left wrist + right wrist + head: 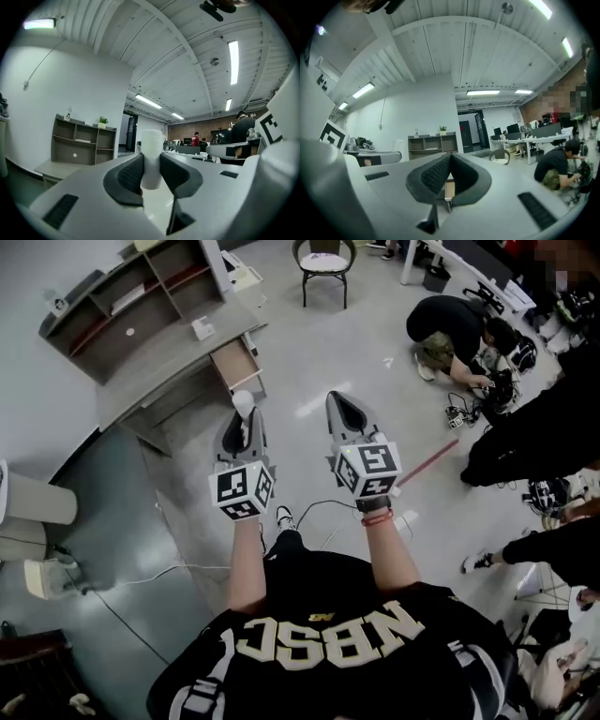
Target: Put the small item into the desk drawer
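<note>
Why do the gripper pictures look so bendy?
Left gripper view: the wide lens curves the ceiling beams and blackens the corners; the small white cylindrical item between the dark ribbed fingers looks soft. Right gripper view: same curving, ceiling strip light. Head view: the grey floor shows glare.

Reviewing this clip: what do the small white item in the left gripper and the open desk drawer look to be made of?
Small white item: probably plastic. It is a smooth, matte, evenly white cylinder with no visible print. Desk drawer: likely wood or laminated board. Its inside is a flat tan-brown, unlike the grey desk top; no grain can be made out from here.
</note>
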